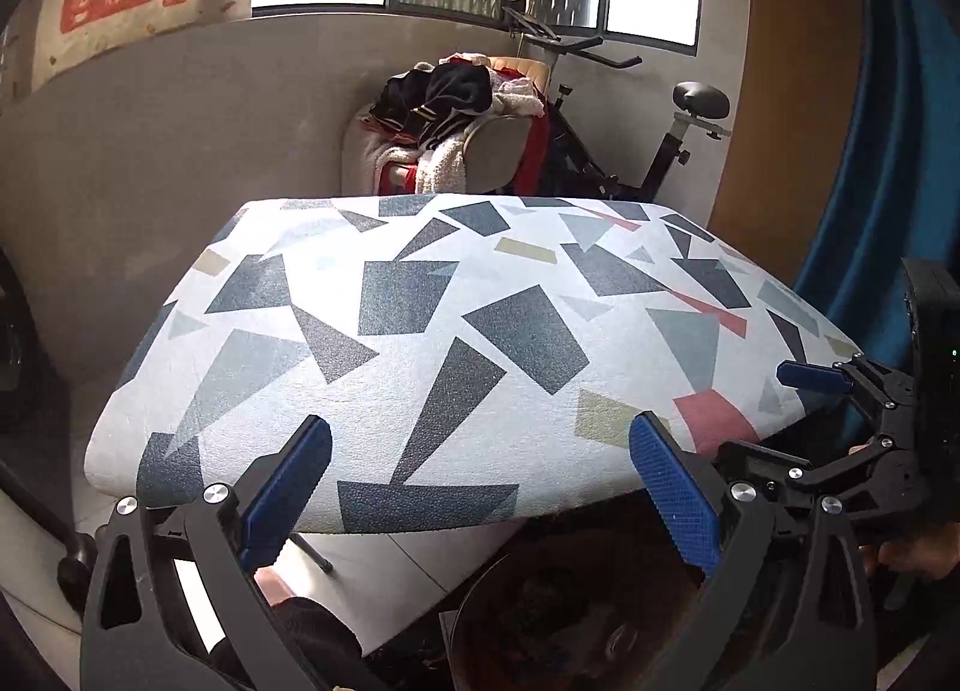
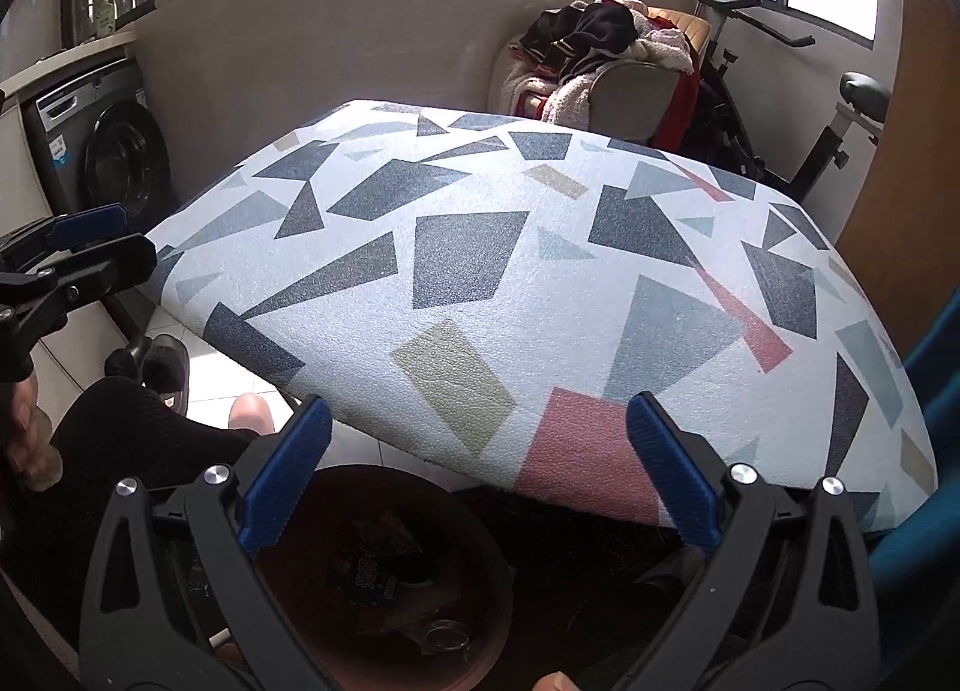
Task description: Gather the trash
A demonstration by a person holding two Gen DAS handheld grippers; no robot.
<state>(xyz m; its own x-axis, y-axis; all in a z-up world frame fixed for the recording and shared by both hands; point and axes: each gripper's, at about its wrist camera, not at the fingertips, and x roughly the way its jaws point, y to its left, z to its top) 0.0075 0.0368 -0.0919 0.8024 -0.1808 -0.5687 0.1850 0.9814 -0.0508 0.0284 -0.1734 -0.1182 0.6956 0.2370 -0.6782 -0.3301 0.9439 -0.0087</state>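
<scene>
Hovering at the near edge of the white table with a grey, pink and olive geometric-print cover [image 1: 456, 331], both grippers hold nothing. Left gripper [image 1: 480, 493]: blue ribbed pads spread wide, nothing between them. Right gripper [image 2: 480, 475]: same, jaws wide apart and empty; it also shows at the right edge of the left wrist view [image 1: 840, 409].

Round dark brown bin [image 2: 384, 577] sits on the floor below the table's near edge, between and under the right gripper's fingers. Inside it: a dark blue printed wrapper [image 2: 372, 571] and a clear ring-shaped piece [image 2: 447, 637]; other contents too dark to identify. Same bin shows low in the left view [image 1: 576, 613], contents unclear.

Background: grey front-load washing machine [image 2: 108, 150] on the left, beige armchair piled with clothes [image 1: 462, 120], black exercise bike [image 1: 648, 108] by the window.
</scene>
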